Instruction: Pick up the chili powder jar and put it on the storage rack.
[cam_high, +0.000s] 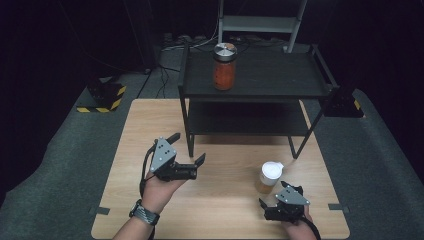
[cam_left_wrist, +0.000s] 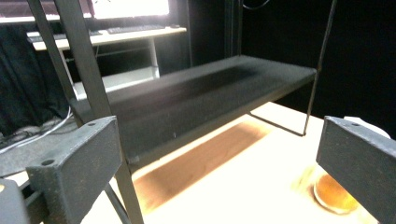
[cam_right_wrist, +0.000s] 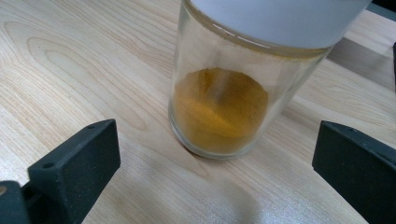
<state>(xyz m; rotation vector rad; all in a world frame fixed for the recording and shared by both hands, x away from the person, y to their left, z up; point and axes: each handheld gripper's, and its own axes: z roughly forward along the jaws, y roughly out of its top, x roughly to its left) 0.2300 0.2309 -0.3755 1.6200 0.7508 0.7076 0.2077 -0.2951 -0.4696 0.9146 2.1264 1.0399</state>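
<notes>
Table (cam_high: 150, 125): a pale wooden top on a grey carpeted floor; it carries the rack, the small jar and both hands.
Rack (cam_high: 260, 75): a black metal two-shelf stand at the far half of the table, its front legs planted on the wood; in the left gripper view its lower shelf (cam_left_wrist: 201, 93) runs across the frame, with one leg close in front of the camera.
Left gripper (cam_high: 189, 148): held in the person's left hand (cam_high: 160, 192), well to the left of the small jar and just in front of the rack's front left leg; the jaws stand wide apart with nothing between them, pointing toward the rack.
Right gripper (cam_high: 274, 192): held low at the near right corner of the table, just on the near side of the small jar; the jaws are spread wide and grip nothing, and in the right gripper view the jar stands between and beyond their tips, untouched.
Red jar (cam_high: 225, 66): a tall glass jar with a metal lid, upright on the rack's top shelf near its front left edge, well away from the small jar.
Small jar (cam_high: 269, 178): a clear glass with a white lid, upright on the table just in front of the rack's front right leg; the right gripper view shows ochre powder (cam_right_wrist: 219, 109) filling its lower part.
</notes>
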